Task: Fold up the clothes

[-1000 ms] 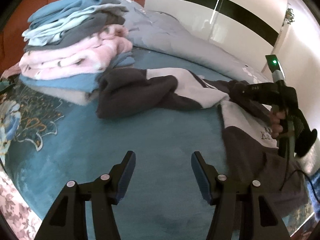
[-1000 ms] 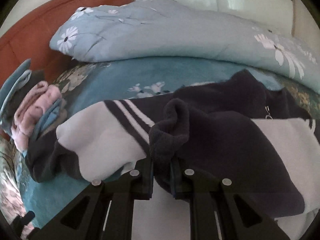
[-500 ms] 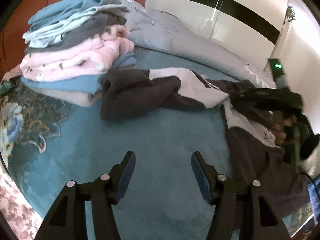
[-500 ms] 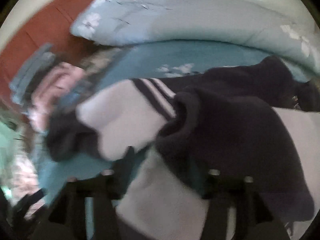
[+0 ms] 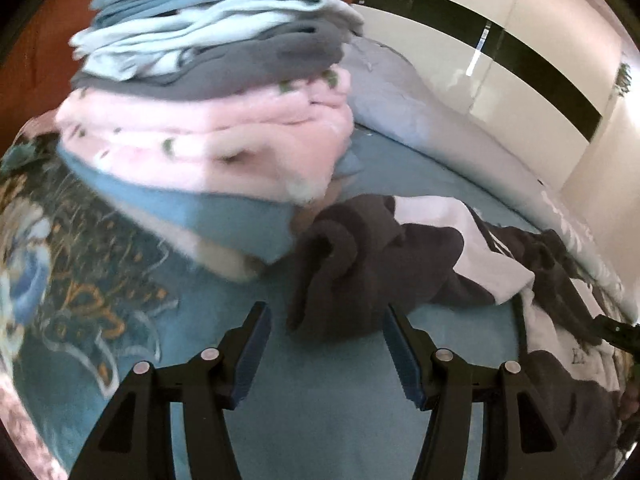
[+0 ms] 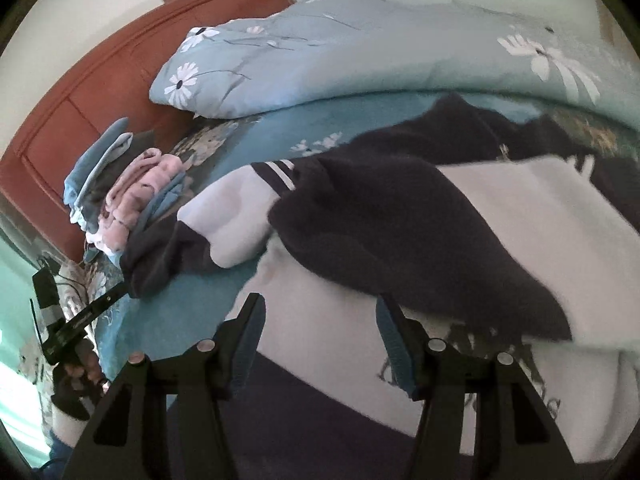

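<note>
Dark navy and white fleece made up the sweatshirt [image 6: 400, 232], which lay crumpled across a teal bedspread [image 5: 328, 420], one sleeve folded over its white chest panel with blurred dark lettering. Its dark cuff end [image 5: 340, 264] bunched just beside a stack of folded clothes [image 5: 208, 112] in blue, grey and pink. The left gripper [image 5: 326, 350] hovered with jaws apart over bare bedspread near that cuff, gripping nothing. The right gripper [image 6: 318, 342] stood released above the white panel, nothing pinched between its pads
</note>
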Motion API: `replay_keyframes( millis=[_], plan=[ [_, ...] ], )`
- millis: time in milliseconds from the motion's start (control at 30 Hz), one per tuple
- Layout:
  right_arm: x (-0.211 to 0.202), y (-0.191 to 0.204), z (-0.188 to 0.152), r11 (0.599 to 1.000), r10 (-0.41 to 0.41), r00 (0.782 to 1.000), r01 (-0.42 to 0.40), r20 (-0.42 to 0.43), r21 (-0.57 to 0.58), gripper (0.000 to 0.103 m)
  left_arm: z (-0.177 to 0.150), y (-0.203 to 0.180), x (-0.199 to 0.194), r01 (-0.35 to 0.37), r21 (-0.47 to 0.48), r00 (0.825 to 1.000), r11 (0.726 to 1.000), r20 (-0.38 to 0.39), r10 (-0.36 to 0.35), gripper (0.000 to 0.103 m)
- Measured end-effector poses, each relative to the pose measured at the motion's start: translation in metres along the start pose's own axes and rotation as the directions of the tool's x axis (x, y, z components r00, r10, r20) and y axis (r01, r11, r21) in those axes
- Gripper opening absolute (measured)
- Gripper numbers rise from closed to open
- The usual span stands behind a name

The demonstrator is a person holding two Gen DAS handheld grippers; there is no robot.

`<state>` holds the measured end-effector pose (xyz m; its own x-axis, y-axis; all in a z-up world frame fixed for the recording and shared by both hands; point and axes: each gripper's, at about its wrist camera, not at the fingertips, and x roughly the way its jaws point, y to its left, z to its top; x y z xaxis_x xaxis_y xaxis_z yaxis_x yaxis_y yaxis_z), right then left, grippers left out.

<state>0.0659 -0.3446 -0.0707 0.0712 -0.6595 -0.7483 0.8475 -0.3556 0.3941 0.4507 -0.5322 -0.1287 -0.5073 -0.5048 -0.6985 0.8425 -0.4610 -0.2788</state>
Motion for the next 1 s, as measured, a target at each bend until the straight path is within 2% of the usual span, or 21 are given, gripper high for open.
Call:
replay_keyframes(
  millis=[67,100,133,167,267,333,433,500,567,700,767,867,900,1000],
  plan=[
    [0.003,-0.004,-0.004,1.000,0.012,1.000,-0.011,-0.012,0.022,0.059,0.003,-0.003,0.007,0.009,0.022,1.000,1.000,-0.024,-0.008,0.044],
    [0.004,-0.005,-0.005,1.000,0.014,1.000,-0.013,-0.018,0.026,0.059,0.005,-0.005,0.009,0.005,0.037,0.999,0.999,-0.034,-0.003,0.039],
    [0.005,-0.006,-0.007,0.999,0.016,1.000,-0.015,-0.025,0.030,0.059,0.004,-0.008,0.009,0.001,0.061,0.999,0.998,-0.037,0.001,0.015],
    [0.007,-0.007,-0.008,0.999,0.017,0.999,-0.016,-0.028,0.034,0.059,0.006,-0.010,0.007,0.019,0.067,0.999,0.998,-0.036,-0.017,0.008],
    [0.010,-0.009,-0.011,0.998,0.027,0.999,-0.026,-0.037,0.050,0.059,0.014,-0.016,-0.005,0.077,0.080,0.997,0.994,-0.019,-0.076,0.008],
    [0.012,-0.011,-0.011,0.998,0.033,0.999,-0.031,-0.040,0.057,0.059,0.024,-0.023,-0.018,0.102,0.099,0.994,0.990,0.017,-0.104,0.008],
    [0.012,-0.012,-0.012,0.998,0.038,0.999,-0.035,-0.039,0.061,0.059,0.051,-0.034,-0.042,0.103,0.121,0.987,0.987,0.108,-0.117,0.007],
    [0.012,-0.011,-0.012,0.998,0.042,0.998,-0.039,-0.039,0.058,0.059,0.068,-0.040,-0.050,0.080,0.135,0.984,0.988,0.148,-0.100,0.008],
    [0.013,-0.010,-0.012,0.998,0.036,0.999,-0.033,-0.040,0.052,0.059,0.084,-0.045,-0.054,0.028,0.145,0.983,0.989,0.177,-0.054,0.008],
    [0.012,-0.005,-0.010,0.999,0.040,0.999,-0.039,-0.031,0.037,0.059,0.110,-0.046,-0.057,-0.051,0.112,0.978,0.992,0.205,0.027,0.008],
    [0.013,0.003,-0.007,0.999,0.050,0.998,-0.050,-0.027,0.016,0.059,0.119,-0.044,-0.060,-0.043,0.072,0.980,0.996,0.196,0.028,0.007],
    [0.014,0.025,-0.003,0.995,0.087,0.996,-0.088,-0.016,-0.051,0.059,0.120,-0.046,-0.070,0.058,0.042,0.983,0.997,0.171,-0.064,0.007],
    [0.015,0.032,-0.001,0.992,0.096,0.995,-0.097,-0.011,-0.075,0.059,0.120,-0.057,-0.074,0.074,0.075,0.981,0.994,0.176,-0.087,0.007],
    [0.012,0.047,0.004,0.988,0.114,0.993,-0.111,0.018,-0.108,0.059,0.121,-0.091,-0.081,0.057,0.178,0.977,0.982,0.193,-0.092,0.007]
  ],
)
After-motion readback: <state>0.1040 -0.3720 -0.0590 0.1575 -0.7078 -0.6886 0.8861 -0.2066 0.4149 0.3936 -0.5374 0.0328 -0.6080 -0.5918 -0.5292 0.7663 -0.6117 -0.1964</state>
